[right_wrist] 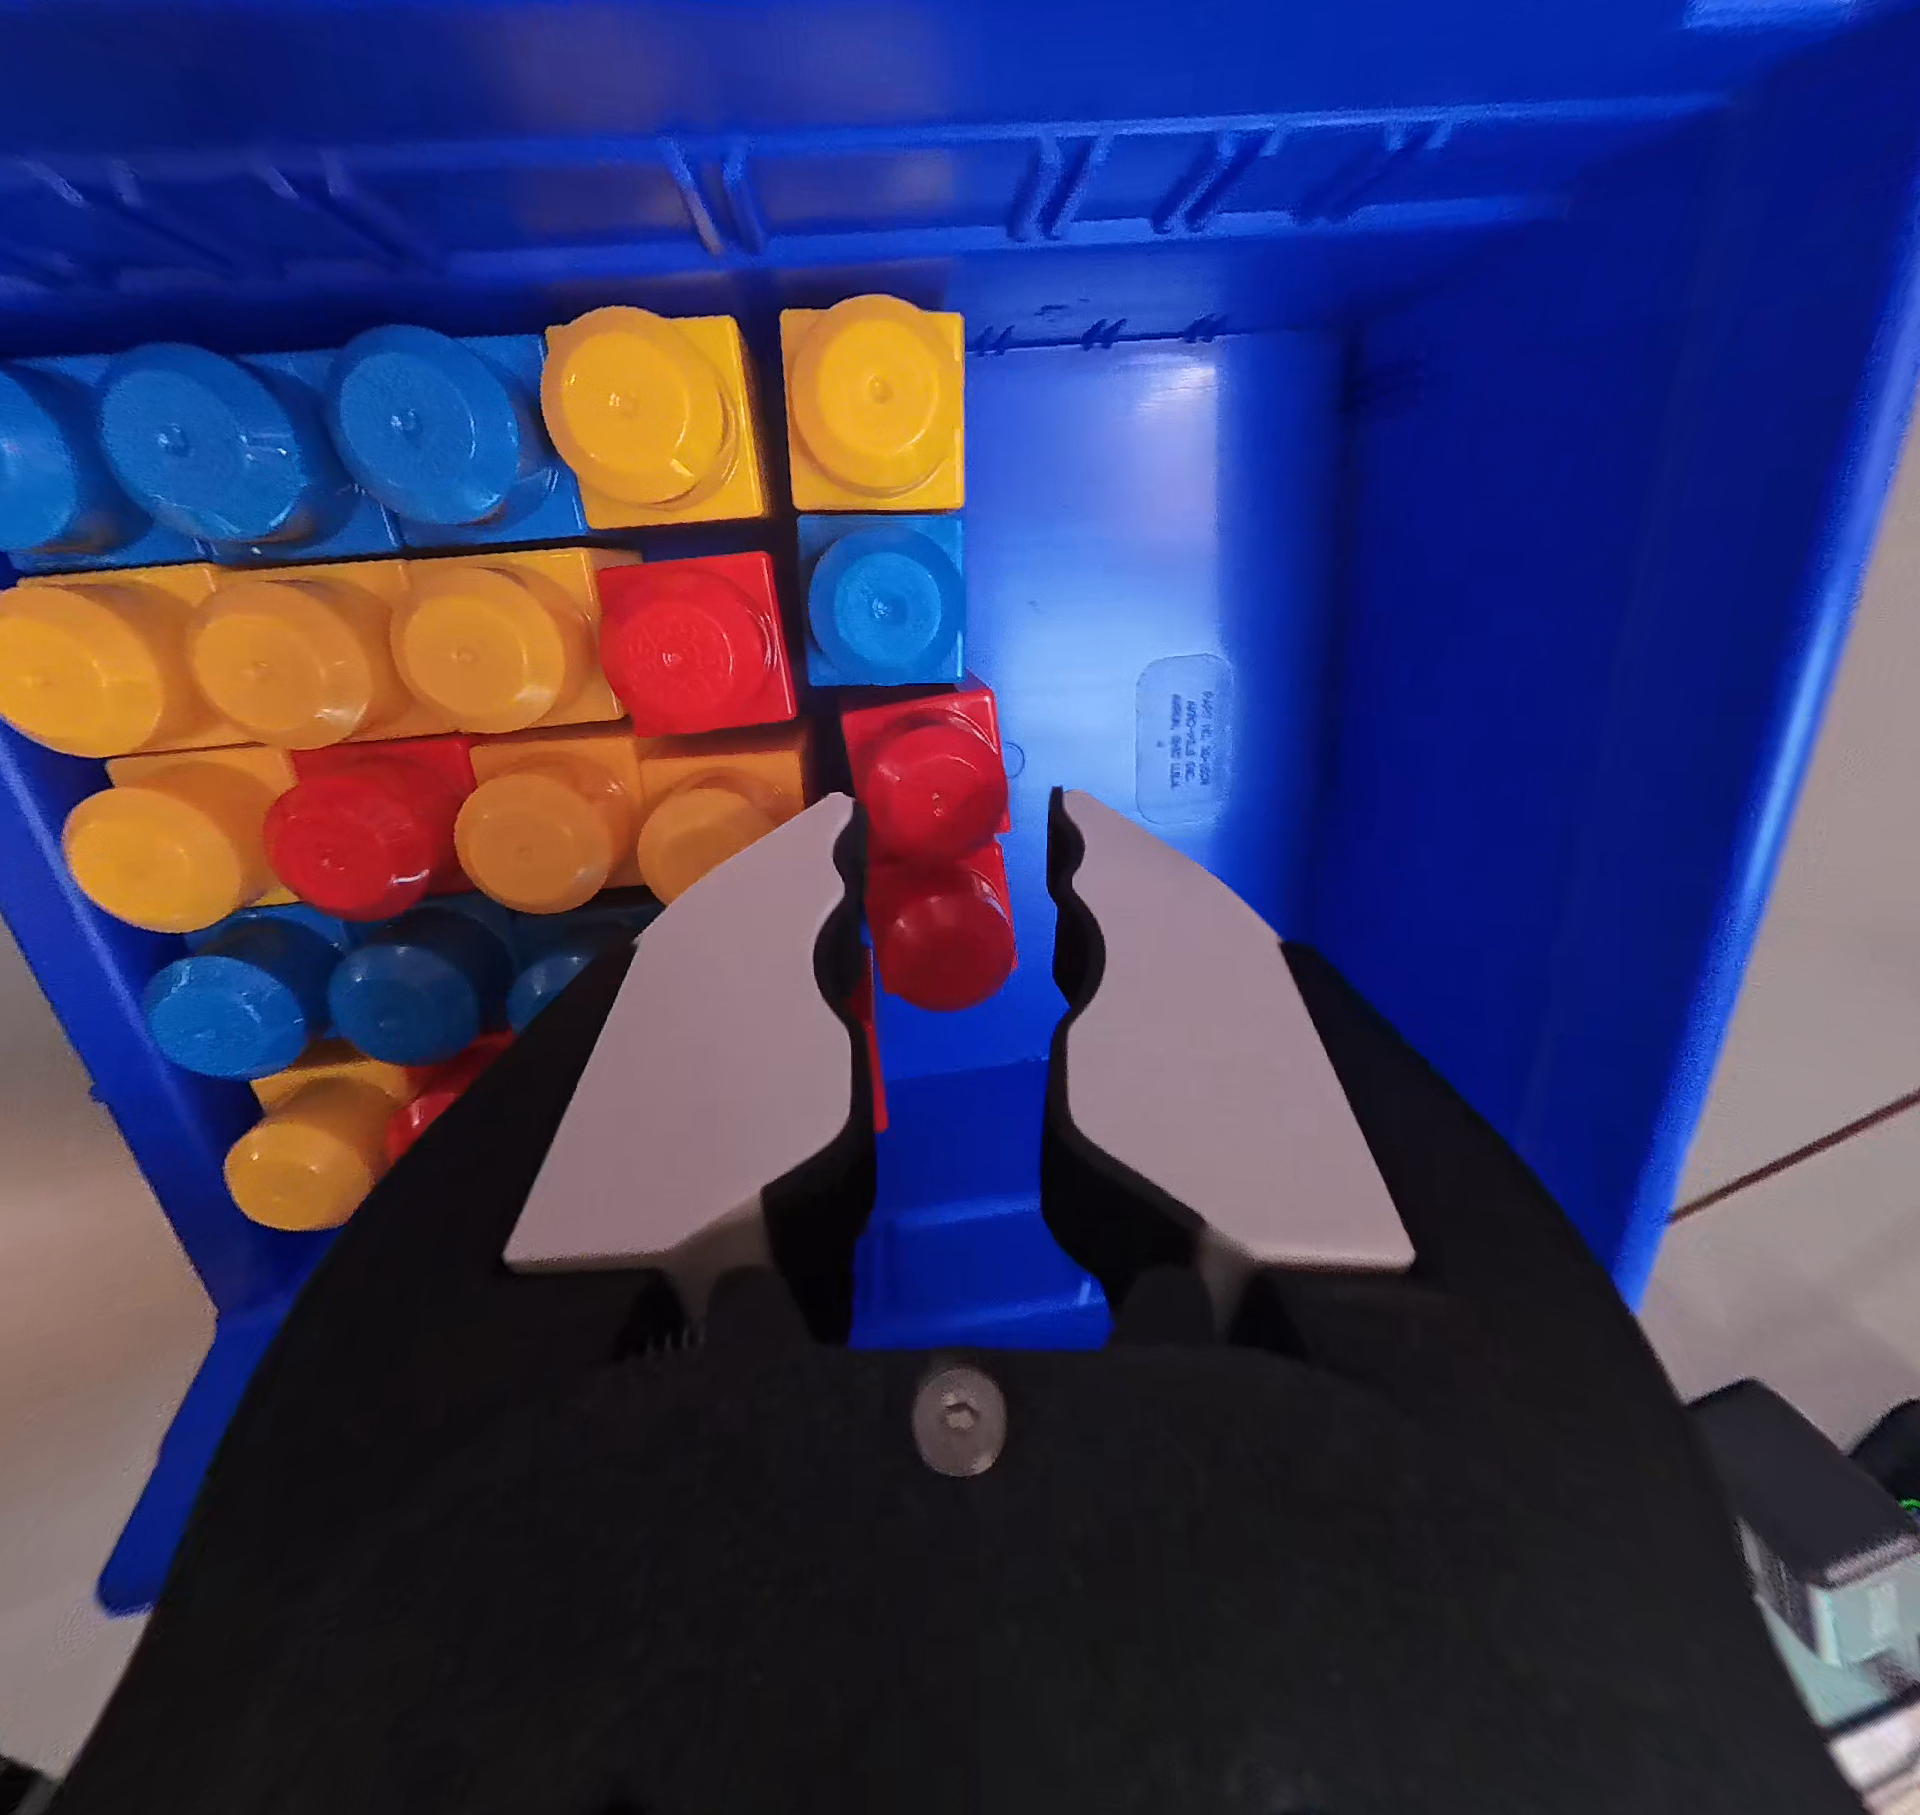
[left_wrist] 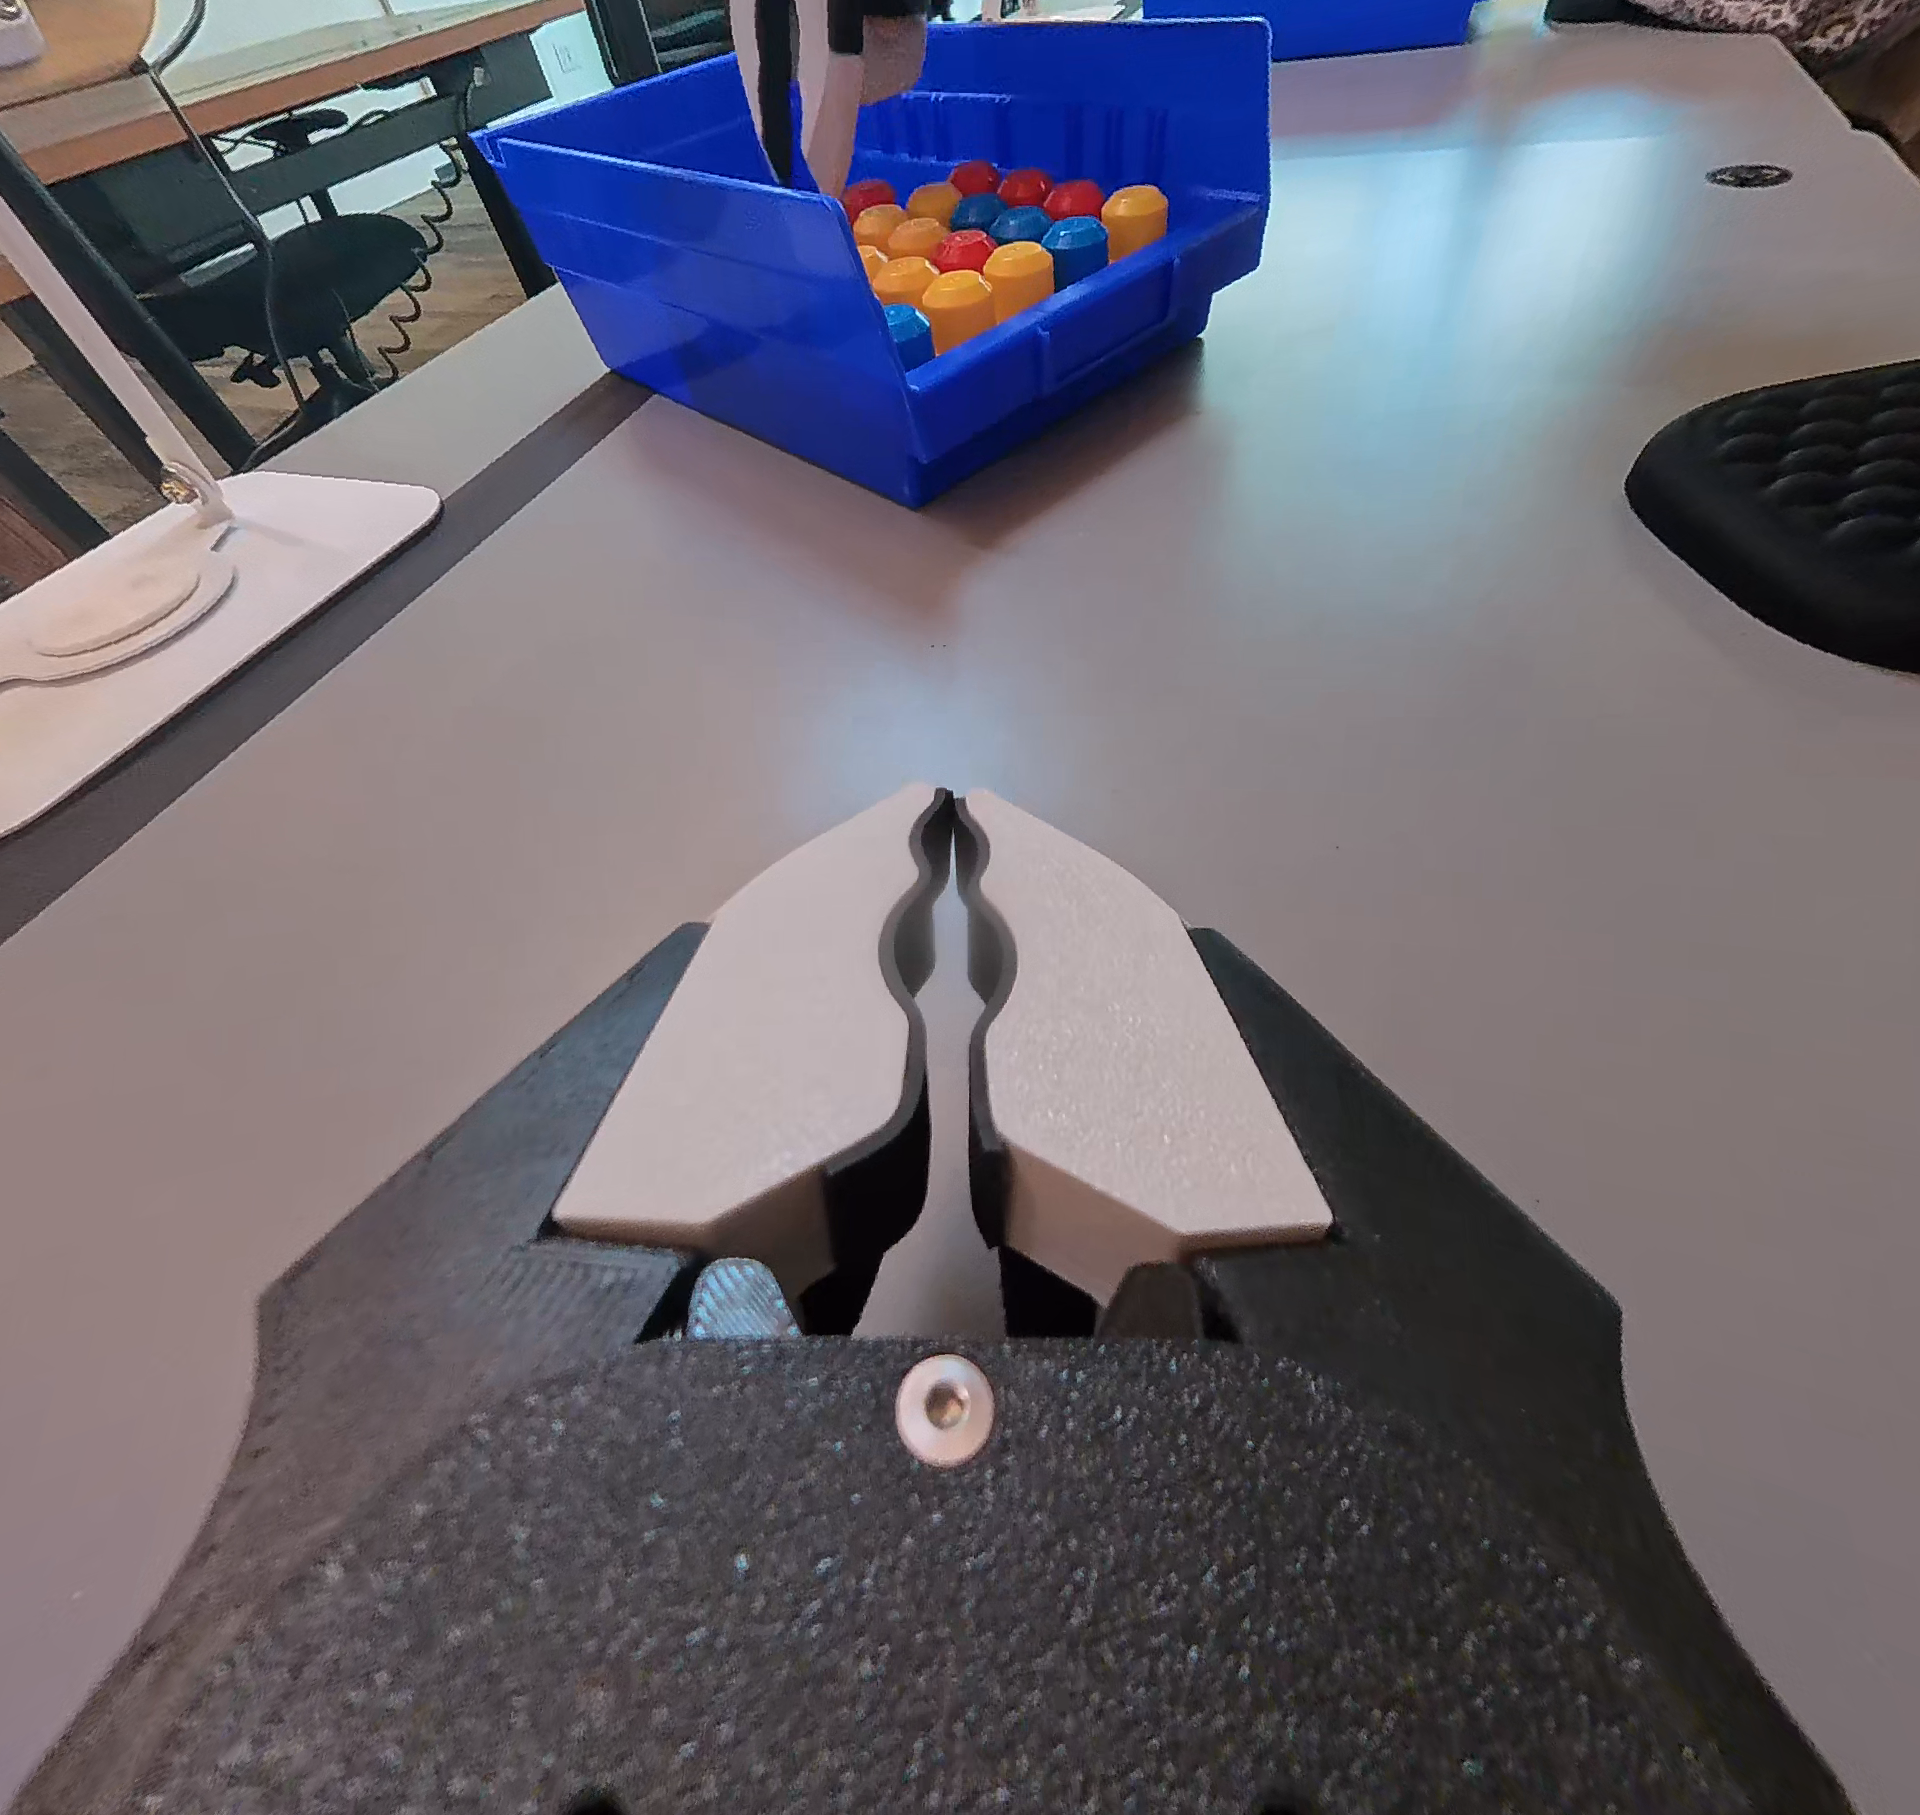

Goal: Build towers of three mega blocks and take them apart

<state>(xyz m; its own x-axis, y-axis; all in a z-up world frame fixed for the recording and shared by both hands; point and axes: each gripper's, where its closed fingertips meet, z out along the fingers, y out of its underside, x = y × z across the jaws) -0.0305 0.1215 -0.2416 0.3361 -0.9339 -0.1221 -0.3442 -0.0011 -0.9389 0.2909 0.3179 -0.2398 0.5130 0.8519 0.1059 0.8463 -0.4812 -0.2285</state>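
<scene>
In the left wrist view, the left gripper (left_wrist: pixel 951 797) lay low over the grey table (left_wrist: pixel 1351 622) with its fingertips pressed together and nothing between them, well apart from the blue bin (left_wrist: pixel 727 311) farther along the table. Yellow, red and blue mega blocks (left_wrist: pixel 987 248) stood packed in that bin, studs up, and the right gripper (left_wrist: pixel 805 170) reached down into it from above at its far left side. A white lamp base (left_wrist: pixel 208 581) sat at the left edge of the table and a black dimpled pad (left_wrist: pixel 1818 508) at the right. In the right wrist view, the right gripper (right_wrist: pixel 954 804) hung over the open bin (right_wrist: pixel 1558 622) with its fingers apart and empty, and a red block (right_wrist: pixel 930 778) showed between the tips, a second red stud (right_wrist: pixel 945 944) just below it. The blocks (right_wrist: pixel 416 643) filled the left part of the bin in tight rows, while the floor at the right lay bare. The step in hand looked like picking a first block. To do it well, the fingers would probably need to straddle the red block's flat sides squarely, go deep enough to catch the body rather than the stud, and lift straight up so the neighbours were not dragged along. The bare floor beside it gave one finger room.
</scene>
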